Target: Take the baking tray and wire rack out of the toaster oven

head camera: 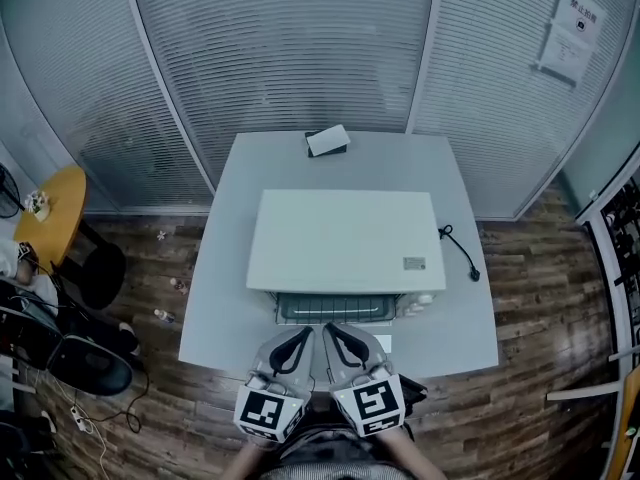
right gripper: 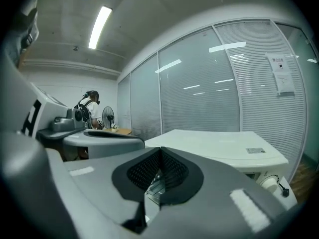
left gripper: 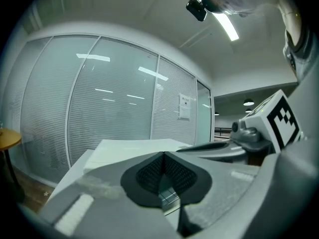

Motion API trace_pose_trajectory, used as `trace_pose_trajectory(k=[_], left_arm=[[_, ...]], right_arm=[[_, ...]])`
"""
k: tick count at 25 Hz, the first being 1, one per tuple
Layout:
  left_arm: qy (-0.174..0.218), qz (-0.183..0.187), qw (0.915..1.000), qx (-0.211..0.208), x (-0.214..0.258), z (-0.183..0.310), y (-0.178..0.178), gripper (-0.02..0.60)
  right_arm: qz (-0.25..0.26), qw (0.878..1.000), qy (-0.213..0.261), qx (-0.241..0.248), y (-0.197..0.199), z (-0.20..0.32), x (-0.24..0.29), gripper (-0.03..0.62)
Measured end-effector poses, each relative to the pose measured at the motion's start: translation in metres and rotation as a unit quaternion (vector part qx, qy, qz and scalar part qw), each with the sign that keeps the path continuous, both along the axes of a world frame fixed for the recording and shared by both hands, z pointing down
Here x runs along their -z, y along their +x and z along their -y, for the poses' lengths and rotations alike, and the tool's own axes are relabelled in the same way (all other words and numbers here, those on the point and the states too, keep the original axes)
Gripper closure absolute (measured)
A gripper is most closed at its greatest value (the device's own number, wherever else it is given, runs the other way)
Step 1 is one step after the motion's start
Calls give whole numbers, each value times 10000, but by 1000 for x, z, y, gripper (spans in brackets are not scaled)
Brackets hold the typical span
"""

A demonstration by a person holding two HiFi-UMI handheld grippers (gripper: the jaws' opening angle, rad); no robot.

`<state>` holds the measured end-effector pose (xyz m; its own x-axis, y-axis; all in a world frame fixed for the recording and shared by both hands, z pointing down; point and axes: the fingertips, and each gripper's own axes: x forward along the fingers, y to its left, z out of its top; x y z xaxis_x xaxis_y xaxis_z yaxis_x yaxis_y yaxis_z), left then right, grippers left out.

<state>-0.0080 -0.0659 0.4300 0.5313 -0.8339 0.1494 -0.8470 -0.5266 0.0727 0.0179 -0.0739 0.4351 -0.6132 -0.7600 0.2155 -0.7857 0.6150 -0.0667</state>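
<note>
Glass partitions with slatted blinds (head camera: 300,58) are seen behind a pale bench (head camera: 215,308) standing on a wooden floor. A white toaster oven (head camera: 345,238) is set in the middle of the bench, its dark glass front (head camera: 335,309) turned toward the near edge. The baking tray and wire rack cannot be made out from above; only a patch of gridded glass is glimpsed below the jaw tips in the gripper views. A black cord (head camera: 460,251) is trailed on the bench to the oven's right, and a small box (head camera: 327,141) is placed at the far edge.

The left hand-held gripper (head camera: 303,332) and the right hand-held gripper (head camera: 331,332) are held side by side just in front of the oven's front. Both are clenched, the ribbed pads pressed together with nothing between them. A yellow round table (head camera: 55,213) is seen at the far left.
</note>
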Motion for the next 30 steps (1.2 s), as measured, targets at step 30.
trace_pose_trajectory(k=[30], left_arm=[[-356, -167, 9983, -427, -33, 55, 0, 578]], right_arm=[[-135, 9990, -120, -407, 14, 48, -28, 592]])
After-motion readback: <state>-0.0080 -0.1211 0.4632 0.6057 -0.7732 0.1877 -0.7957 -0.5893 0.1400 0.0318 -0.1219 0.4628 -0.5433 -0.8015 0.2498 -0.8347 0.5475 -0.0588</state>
